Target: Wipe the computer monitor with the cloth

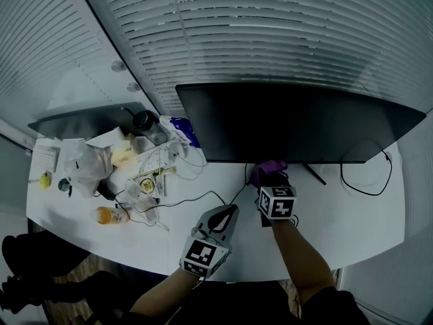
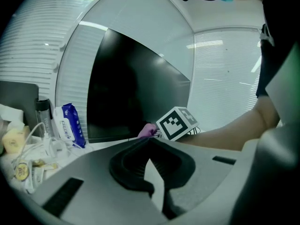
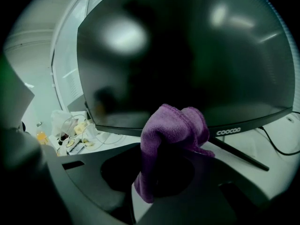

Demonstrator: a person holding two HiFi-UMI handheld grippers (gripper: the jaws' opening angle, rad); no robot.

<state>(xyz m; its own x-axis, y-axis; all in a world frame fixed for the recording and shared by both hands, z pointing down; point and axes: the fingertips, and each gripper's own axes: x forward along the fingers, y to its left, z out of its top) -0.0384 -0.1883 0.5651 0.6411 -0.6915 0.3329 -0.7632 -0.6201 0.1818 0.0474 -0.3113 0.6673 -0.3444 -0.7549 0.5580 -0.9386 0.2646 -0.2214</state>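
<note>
Monitor [image 3: 187, 55] screen: dark and glossy, with soft blobs of light mirrored in it and a duller matt bezel along its bottom edge. The cloth [image 3: 171, 125] is purple and fuzzy, a short looped pile with a stitched hem. The left gripper [image 2: 150, 142] shell looks like smooth matt grey plastic, with darker pads inside. The desk [image 1: 352, 222] is smooth and white, with a faint sheen. Far left there are crinkled translucent plastic bags [image 1: 91, 161], and a wipes pack [image 2: 70, 123] in shiny blue film.
</note>
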